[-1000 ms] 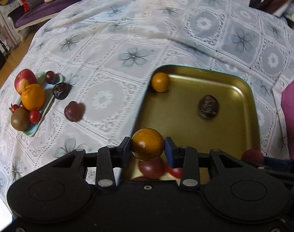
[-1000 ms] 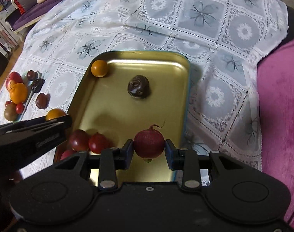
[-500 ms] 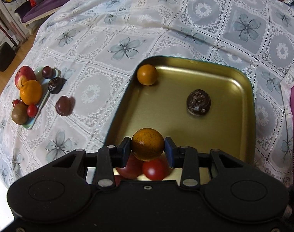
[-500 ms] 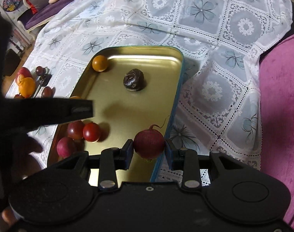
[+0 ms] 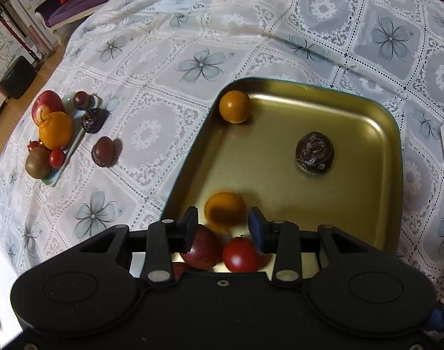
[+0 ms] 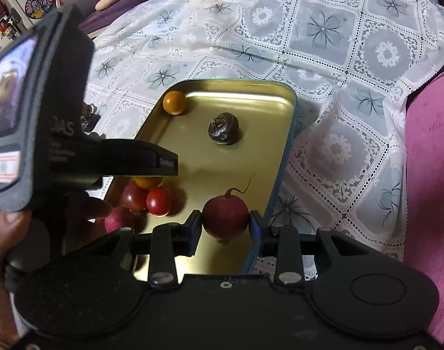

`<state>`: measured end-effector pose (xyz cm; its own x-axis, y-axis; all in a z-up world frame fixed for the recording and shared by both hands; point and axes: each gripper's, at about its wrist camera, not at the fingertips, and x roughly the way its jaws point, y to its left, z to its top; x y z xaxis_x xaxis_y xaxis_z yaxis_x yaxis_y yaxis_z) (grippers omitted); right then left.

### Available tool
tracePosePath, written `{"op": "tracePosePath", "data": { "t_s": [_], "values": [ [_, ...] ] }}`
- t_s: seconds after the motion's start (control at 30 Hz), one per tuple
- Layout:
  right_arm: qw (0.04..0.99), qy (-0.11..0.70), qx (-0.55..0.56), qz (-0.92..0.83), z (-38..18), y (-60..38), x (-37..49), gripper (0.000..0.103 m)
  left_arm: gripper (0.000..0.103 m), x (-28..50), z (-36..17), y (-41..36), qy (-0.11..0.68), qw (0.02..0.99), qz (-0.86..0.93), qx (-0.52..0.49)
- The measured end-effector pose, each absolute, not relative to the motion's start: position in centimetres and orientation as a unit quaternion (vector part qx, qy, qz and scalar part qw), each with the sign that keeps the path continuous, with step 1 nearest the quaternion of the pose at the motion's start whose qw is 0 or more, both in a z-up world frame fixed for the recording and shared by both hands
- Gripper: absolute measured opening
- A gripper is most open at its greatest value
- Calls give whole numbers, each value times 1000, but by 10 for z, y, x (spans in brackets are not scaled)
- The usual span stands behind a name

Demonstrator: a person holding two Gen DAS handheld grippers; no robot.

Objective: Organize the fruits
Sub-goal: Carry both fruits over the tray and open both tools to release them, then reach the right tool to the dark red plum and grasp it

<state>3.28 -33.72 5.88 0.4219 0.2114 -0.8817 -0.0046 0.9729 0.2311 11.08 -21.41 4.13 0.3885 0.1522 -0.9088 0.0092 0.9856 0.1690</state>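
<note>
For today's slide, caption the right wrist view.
Right hand-held gripper holds a red radish over the gold tray.

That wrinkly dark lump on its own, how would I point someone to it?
Start at the gold tray on the flowered tablecloth. Inside it, toward the far right, one dark brown wrinkled fruit sits alone. The other fruits in the tray are smooth orange or red; only this one is shrivelled and nearly black.

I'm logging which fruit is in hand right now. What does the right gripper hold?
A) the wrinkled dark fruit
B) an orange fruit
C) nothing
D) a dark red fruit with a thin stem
D: the right gripper pads press both sides of the dark red stemmed fruit, above the tray.
</note>
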Motion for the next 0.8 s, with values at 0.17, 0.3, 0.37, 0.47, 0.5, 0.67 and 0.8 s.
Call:
{"op": "tracePosePath", "data": {
  "t_s": [0.17, 0.3, 0.37, 0.47, 0.5, 0.67, 0.8],
  "values": [
    [831, 545, 91, 65, 53, -331, 33, 37, 48, 108, 45, -210, 551, 830, 43, 70],
    [836, 539, 88, 59, 55, -331, 31, 39, 48, 103, 48, -204, 550, 831, 51, 68],
    [838, 536, 85, 54, 56, -332, 30, 38, 48, 99, 50, -201, 548, 832, 54, 66],
    [837, 537, 89, 54, 57, -335, 31, 39, 48, 91, 54, -197, 541, 836, 59, 69],
    [837, 537, 90, 53, 57, -335, 31, 38, 48, 88, 56, -196, 538, 837, 61, 71],
    [837, 538, 86, 48, 56, -334, 29, 39, 48, 77, 63, -185, 535, 839, 63, 67],
    [837, 541, 75, 45, 55, -329, 27, 38, 48, 68, 68, -169, 530, 842, 69, 66]
  ]
}}
